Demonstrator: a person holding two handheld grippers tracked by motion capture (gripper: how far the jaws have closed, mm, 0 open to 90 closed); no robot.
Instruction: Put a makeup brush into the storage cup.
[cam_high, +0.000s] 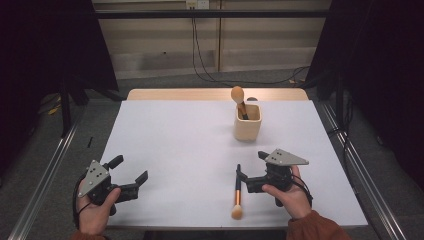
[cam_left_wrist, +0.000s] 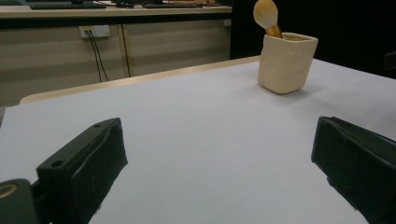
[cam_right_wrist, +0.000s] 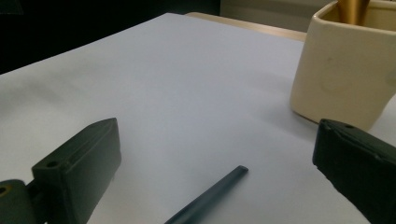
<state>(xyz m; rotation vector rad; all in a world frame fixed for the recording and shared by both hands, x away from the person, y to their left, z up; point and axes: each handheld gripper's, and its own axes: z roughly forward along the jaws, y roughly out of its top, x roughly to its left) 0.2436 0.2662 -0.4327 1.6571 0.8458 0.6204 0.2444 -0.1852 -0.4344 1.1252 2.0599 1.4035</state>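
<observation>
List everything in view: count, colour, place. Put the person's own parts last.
table: one, white top with a wooden far edge, centre of the high view.
cup: one, cream, squarish, upright on the far right part of the table.
brush in the cup: one, tan head on a gold and black handle, head up, leaning out of the cup.
brush on the table: one, black handle, gold band, tan head, lying flat by the near edge, between the open jaws of the right tool.
cables: several, black, on the floor and wall beyond the table.
left tool: one, black with a grey plate, near left, open, nothing in it.
right tool: one, black with a grey plate, near right, open.
hands: two, each holding a tool.
</observation>
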